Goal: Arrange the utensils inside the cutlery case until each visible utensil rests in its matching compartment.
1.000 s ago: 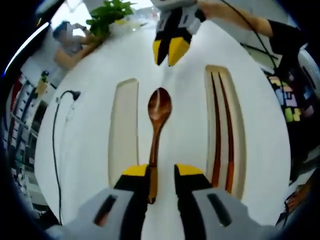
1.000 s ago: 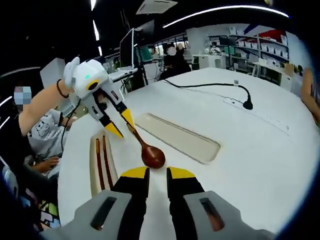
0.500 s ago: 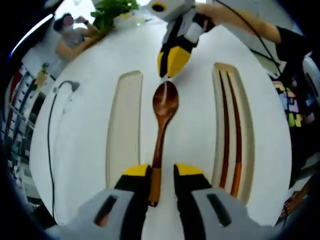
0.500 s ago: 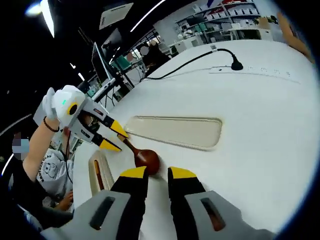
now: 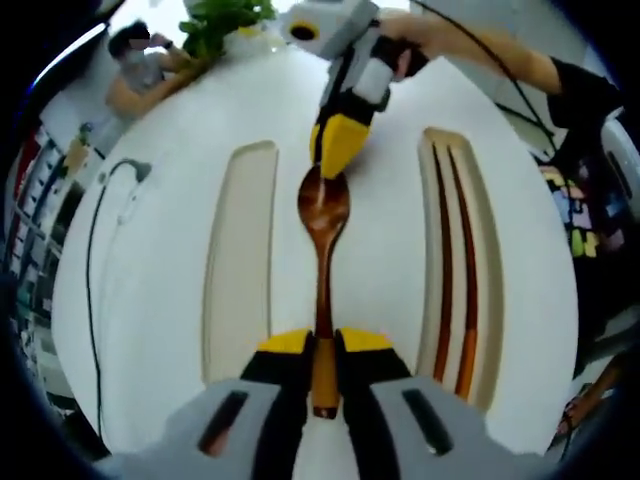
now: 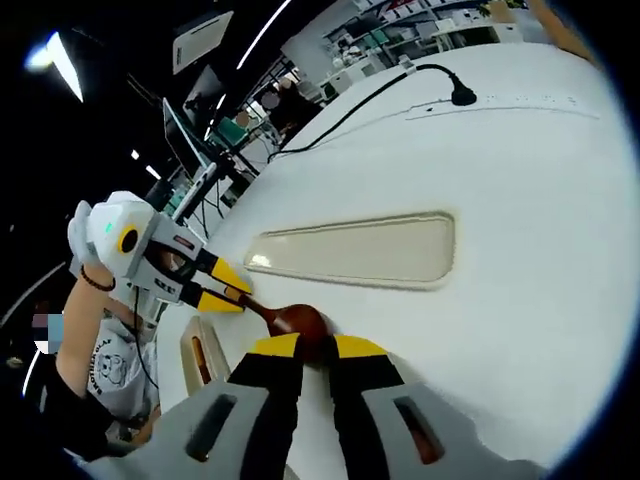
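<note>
White table (image 5: 150, 330) with recessed cutlery slots, left gripper (image 5: 322, 345) clenched on wooden spoon (image 5: 323, 225) handle, spoon between empty slot (image 5: 236, 260) and chopsticks (image 5: 455, 270) slot, right gripper (image 6: 318, 347) closing around its bowl, grip uncertain

The long, empty beige compartment (image 5: 238, 262) lies open just left of the left gripper (image 5: 322, 342), nothing above it. Between them the dark wooden spoon (image 5: 323, 232) bars the middle, its handle between the left jaws, its bowl under the right gripper (image 5: 335, 150). The right-hand slot (image 5: 452, 260) already holds two reddish-brown chopsticks (image 5: 458, 265), seemingly filling it. A black cable (image 5: 95, 250) crosses the white table (image 5: 150, 300) farther left.
</note>
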The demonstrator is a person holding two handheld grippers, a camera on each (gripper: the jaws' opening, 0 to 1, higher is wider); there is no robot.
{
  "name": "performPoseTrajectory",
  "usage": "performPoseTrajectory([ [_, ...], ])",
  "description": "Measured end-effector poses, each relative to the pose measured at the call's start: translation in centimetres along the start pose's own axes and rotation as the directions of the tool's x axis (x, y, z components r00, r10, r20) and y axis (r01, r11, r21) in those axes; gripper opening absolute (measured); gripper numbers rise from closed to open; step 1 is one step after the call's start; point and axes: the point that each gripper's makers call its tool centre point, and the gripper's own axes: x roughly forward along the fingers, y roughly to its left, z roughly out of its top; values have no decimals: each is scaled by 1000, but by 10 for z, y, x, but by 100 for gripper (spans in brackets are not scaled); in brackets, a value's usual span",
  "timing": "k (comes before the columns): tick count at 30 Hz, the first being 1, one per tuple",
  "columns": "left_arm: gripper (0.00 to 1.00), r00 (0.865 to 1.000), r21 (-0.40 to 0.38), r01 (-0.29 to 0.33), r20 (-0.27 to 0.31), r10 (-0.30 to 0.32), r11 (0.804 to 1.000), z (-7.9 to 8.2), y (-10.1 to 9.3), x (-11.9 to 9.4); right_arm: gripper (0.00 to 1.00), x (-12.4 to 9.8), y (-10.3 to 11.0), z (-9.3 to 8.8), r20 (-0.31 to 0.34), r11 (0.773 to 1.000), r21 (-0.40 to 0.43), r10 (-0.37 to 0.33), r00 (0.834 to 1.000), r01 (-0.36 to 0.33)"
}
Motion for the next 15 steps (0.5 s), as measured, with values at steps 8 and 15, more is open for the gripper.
performPoseTrajectory([
  [8, 9, 999, -49, -27, 26, 28, 998, -3, 2, -1, 3, -1, -1, -3, -9, 995, 82, -51, 999, 51],
  [15, 9, 998, -61, -29, 58, 33, 998, -3, -4, -7, 1, -7, 6, 2, 23, 976, 219, -20, 1000, 14],
])
